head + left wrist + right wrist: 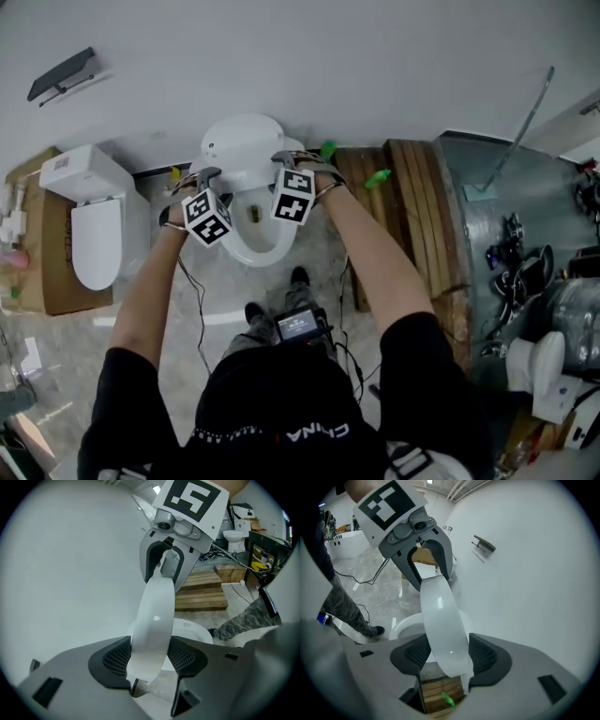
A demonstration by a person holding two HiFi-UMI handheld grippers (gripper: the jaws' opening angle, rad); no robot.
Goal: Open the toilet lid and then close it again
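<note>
The toilet stands against the wall in front of the person. Its lid is tilted up behind the bowl, with its left edge between the jaws of the left hand-held gripper and its right edge between those of the right hand-held gripper. A second toilet stands further left with cardboard at its left, and a pallet lies just right of the first toilet.

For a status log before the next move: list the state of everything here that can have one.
white plastic toilet lid: raised off the bowl, held at both sides.
white ceramic toilet bowl: uncovered.
left gripper: shut on the lid's rim.
right gripper: shut on the lid's opposite rim.
second white toilet, at the left: lid down.
</note>
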